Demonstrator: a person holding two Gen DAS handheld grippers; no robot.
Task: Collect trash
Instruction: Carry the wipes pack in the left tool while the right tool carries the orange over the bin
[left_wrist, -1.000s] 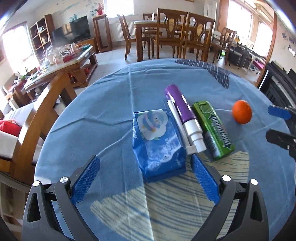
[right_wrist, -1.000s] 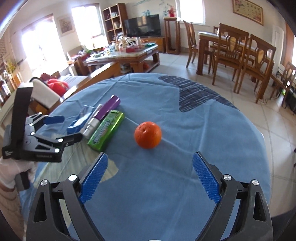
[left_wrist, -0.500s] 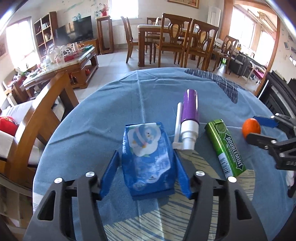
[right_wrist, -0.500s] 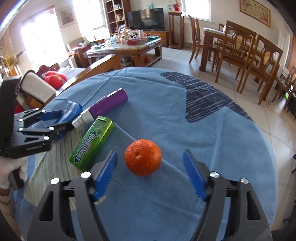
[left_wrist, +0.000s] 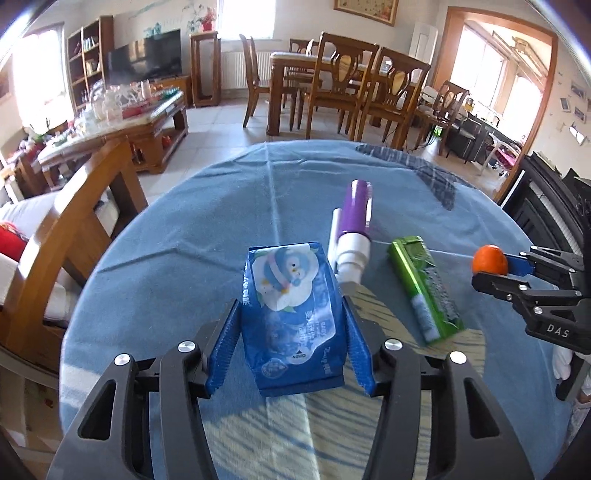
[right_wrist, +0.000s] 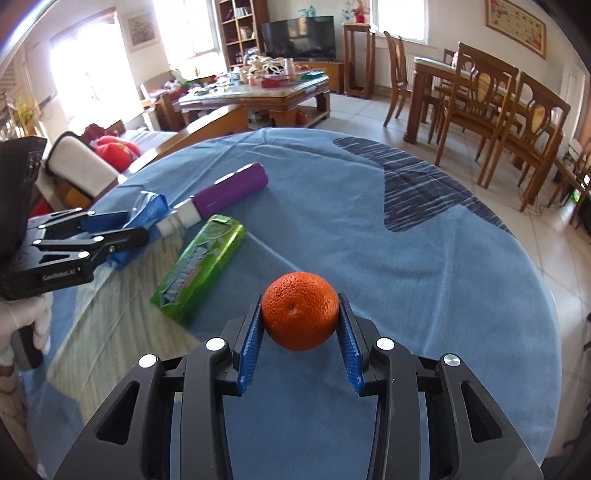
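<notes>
A blue wet-wipes pack (left_wrist: 295, 332) lies on the round table's blue cloth (left_wrist: 207, 229). My left gripper (left_wrist: 291, 308) is closing on it, and its blue pads press both long sides. A small orange (right_wrist: 300, 315) sits between the pads of my right gripper (right_wrist: 300, 299), whose jaws are closing and touch it on both sides. Between the two lie a purple-and-white tube (left_wrist: 354, 225) and a green gum pack (left_wrist: 424, 288). The right gripper (left_wrist: 495, 271) with the orange (left_wrist: 489, 260) also shows at the right edge of the left wrist view.
A wooden chair (left_wrist: 74, 229) stands against the table's left side. Beyond the far edge are a dining table with chairs (left_wrist: 332, 81) and a cluttered coffee table (left_wrist: 122, 122). A gloved hand (right_wrist: 22, 325) holds the left gripper.
Both grippers have gone from wide open to closed on their objects: the left on the wipes pack, the right on the orange. Both have also come nearer to their objects.
</notes>
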